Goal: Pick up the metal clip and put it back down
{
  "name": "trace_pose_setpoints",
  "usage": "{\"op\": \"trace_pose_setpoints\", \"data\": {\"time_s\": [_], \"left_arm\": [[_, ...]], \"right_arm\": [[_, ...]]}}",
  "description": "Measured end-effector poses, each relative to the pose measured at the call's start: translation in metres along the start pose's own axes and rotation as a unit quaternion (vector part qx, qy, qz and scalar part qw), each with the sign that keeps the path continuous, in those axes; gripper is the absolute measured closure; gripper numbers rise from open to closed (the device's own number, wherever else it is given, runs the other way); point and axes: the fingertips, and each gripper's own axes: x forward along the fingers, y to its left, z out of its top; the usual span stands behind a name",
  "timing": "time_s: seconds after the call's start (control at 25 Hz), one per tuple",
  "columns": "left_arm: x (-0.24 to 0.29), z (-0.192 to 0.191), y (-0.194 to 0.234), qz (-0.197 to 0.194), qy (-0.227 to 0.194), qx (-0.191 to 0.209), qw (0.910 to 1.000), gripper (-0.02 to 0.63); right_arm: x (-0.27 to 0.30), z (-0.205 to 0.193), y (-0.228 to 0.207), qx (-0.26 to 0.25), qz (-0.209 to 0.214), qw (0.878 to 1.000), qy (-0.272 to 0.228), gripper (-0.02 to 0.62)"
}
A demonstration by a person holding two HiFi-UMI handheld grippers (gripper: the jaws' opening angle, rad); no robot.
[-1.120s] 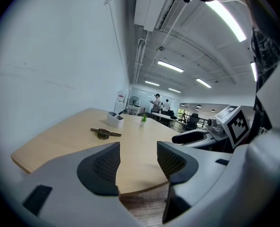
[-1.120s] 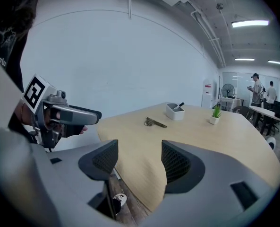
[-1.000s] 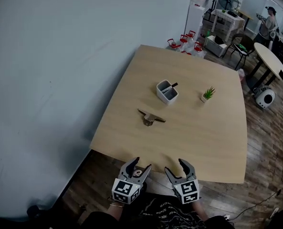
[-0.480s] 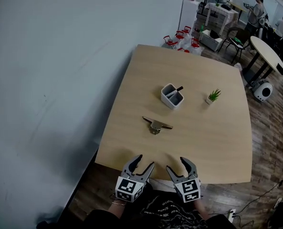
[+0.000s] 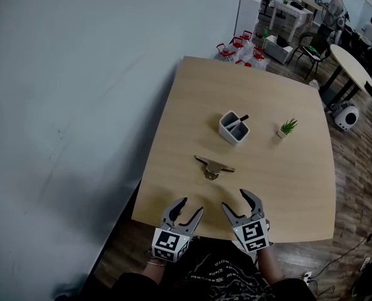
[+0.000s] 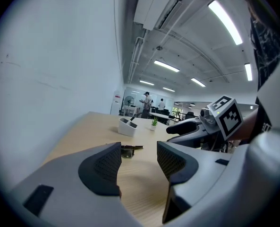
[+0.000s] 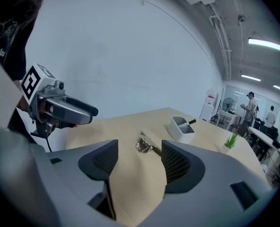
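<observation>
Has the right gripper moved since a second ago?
Yes. The right gripper has moved forward over the near edge of the light wooden table, closer to the silver metal clip.

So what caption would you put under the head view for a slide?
Left gripper and right gripper, both open, poised at the table edge short of the metal clip.

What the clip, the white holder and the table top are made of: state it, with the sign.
The clip looks like metal: thin, brownish-grey, faint sheen. The holder is matte white, plastic or ceramic; the look leaves it open. The table top shows pale wood grain, probably laminate or veneer.
</observation>
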Motion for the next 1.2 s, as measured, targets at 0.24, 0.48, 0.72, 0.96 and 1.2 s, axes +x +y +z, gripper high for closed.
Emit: {"op": "trace_pose_setpoints", "data": {"time_s": [0.24, 0.48, 0.72, 0.96, 1.2], "left_arm": [[-0.006, 0.009, 0.016, 0.036, -0.012, -0.016, 0.9991, 0.364], [-0.019, 0.007, 0.033, 0.08, -0.016, -0.032, 0.9962, 0.364], [-0.03, 0.005, 0.041, 0.117, -0.016, -0.037, 0.9923, 0.364], [-0.036, 0.001, 0.04, 0.141, 0.0, -0.038, 0.9893, 0.364], [-0.04, -0.008, 0.038, 0.16, 0.012, -0.048, 0.9859, 0.364]], "right_arm": [[0.041, 0.037, -0.012, -0.069, 0.032, 0.997, -0.008, 0.295], [0.086, 0.038, -0.009, -0.151, 0.061, 0.986, 0.023, 0.305], [0.128, 0.011, -0.002, -0.233, 0.076, 0.967, 0.067, 0.324], [0.159, -0.017, -0.008, -0.221, 0.085, 0.965, 0.11, 0.344], [0.167, -0.018, -0.011, -0.234, 0.082, 0.964, 0.098, 0.501]]}}
